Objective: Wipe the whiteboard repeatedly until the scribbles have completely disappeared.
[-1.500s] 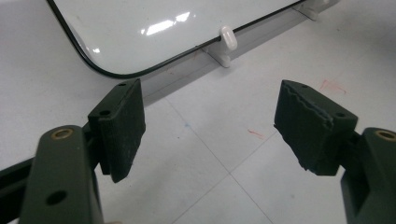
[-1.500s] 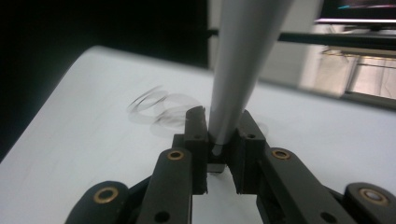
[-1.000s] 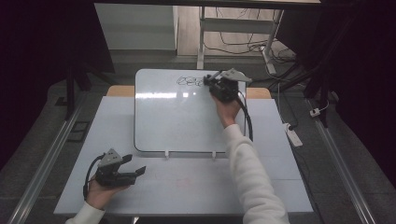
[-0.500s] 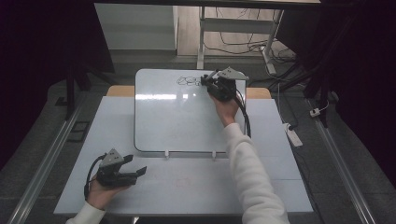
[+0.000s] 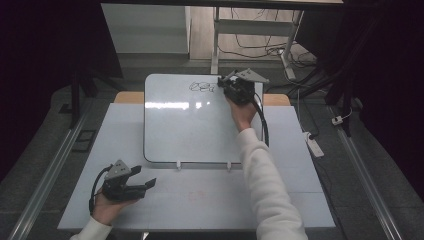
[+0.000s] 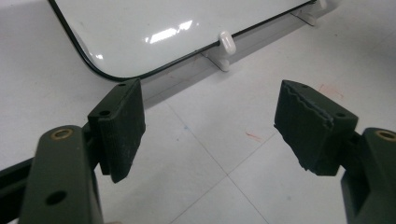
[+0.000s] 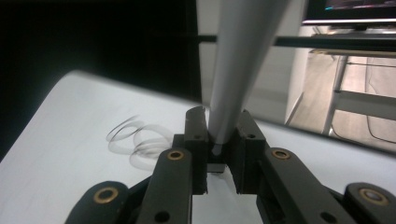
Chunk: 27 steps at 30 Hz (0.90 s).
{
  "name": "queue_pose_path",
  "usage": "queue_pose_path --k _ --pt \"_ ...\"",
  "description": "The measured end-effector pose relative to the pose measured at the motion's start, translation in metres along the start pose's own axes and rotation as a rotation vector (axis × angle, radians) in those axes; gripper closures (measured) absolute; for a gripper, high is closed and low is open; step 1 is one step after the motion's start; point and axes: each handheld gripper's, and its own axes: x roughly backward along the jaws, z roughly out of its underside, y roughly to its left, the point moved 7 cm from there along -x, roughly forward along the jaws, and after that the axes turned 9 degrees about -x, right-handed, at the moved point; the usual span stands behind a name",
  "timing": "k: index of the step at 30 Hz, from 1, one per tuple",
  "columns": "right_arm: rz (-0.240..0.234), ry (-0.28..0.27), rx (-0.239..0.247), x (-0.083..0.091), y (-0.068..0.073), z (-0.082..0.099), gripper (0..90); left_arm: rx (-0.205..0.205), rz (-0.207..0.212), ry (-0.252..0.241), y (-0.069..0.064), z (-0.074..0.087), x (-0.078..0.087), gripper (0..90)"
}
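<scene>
Dark surroundings, cables on the floor behind; a pale grey worktop point(image 5: 200, 200) carries a whiteboard point(image 5: 190, 130) lying flat against its far edge, roughly centred between left and right.

Right gripper point(image 5: 231, 86) sits over the far right corner of the whiteboard, jaws closed tight on a marker point(image 7: 233, 70). In the right gripper view the pen's grey barrel rises steeply from between the jaws, its lower end pinched at the pads. Looped black scribbles point(image 5: 202, 87) lie on the board just beside the jaws, along the far edge.

Left gripper point(image 5: 145, 184) rests near the front left corner of the worktop, jaws wide apart, nothing between them; bare worktop shows in the gap.

Handling, marker: judged light and rigid, with a smooth plastic barrel that could twist or slide under writing pressure. Best hold is low on the barrel, close to the tip, as now, so the tip stays steady. Press lightly: the felt tip would likely mash if pushed hard.

Handling, whiteboard: thin, stiff, glossy, so it could skate on the worktop. Two small white clips point(image 6: 225, 43) sit at its near edge; whether they fix it I cannot tell.

Appearance: marker plain grey, tapering, no label legible. Whiteboard white with rounded corners and a thin dark rim, ceiling light reflecting off it.
</scene>
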Motion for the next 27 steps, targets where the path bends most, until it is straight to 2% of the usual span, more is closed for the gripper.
queue_pose_path --k 1,2,4,7,8,9,12,14,16,17,18,19,21,22,23,24,26,27 --pt "-0.028 0.024 0.024 -0.002 0.008 0.004 78.5 0.000 0.002 0.002 0.001 0.000 0.000 25.3" --pt "-0.032 0.054 0.107 -0.003 0.019 0.011 78.5 0.002 -0.001 0.003 0.001 0.001 -0.001 25.3" --pt "-0.029 0.056 0.110 -0.003 0.018 0.009 78.5 0.002 -0.001 0.004 0.001 0.001 0.000 25.3" --pt "0.038 -0.022 -0.001 0.002 -0.004 -0.005 78.5 0.001 -0.006 -0.004 0.001 0.001 0.002 25.3" --pt "0.034 -0.030 -0.030 0.003 -0.008 -0.006 78.5 0.001 -0.005 -0.006 0.000 0.000 0.002 25.3" --pt "0.029 -0.024 -0.026 0.003 -0.006 -0.004 78.5 0.000 -0.005 -0.007 0.001 0.000 0.002 25.3" --pt "-0.039 0.051 0.073 0.000 0.018 0.014 78.6 0.002 -0.003 -0.001 0.003 0.001 0.000 25.3" --pt "-0.030 0.053 0.108 0.001 0.019 0.015 78.5 0.002 -0.001 0.000 0.003 0.002 0.000 25.3" --pt "0.013 0.021 0.063 0.004 0.007 0.009 78.5 -0.001 -0.002 -0.004 0.002 0.001 0.001 25.2" --pt "0.017 0.005 0.025 0.005 0.002 0.006 78.6 -0.001 -0.003 -0.007 0.001 0.001 0.002 25.2" --pt "0.015 0.000 0.014 0.005 0.003 0.007 78.6 -0.002 -0.002 -0.010 0.001 0.000 0.002 25.2" --pt "0.009 0.012 0.029 0.005 0.007 0.010 78.5 -0.003 -0.003 -0.011 0.001 0.000 0.002 25.2" --pt "-0.038 0.048 0.082 0.002 0.022 0.018 78.5 -0.003 -0.003 -0.008 0.002 0.000 0.001 25.2" --pt "-0.041 0.053 0.107 0.000 0.026 0.020 78.6 -0.003 0.000 -0.004 0.002 0.001 0.000 25.2" --pt "-0.038 0.049 0.107 0.000 0.026 0.019 78.6 -0.003 0.000 -0.002 0.002 0.001 0.000 25.2" --pt "-0.042 0.043 0.084 -0.001 0.023 0.018 78.6 -0.004 0.000 -0.003 0.001 0.001 0.000 25.1" --pt "0.015 -0.005 0.044 0.000 0.009 0.008 78.6 -0.006 -0.003 -0.009 0.000 0.000 0.002 25.1" --pt "0.027 -0.019 0.026 0.001 0.005 0.004 78.6 -0.007 -0.003 -0.012 0.000 0.000 0.003 25.1"
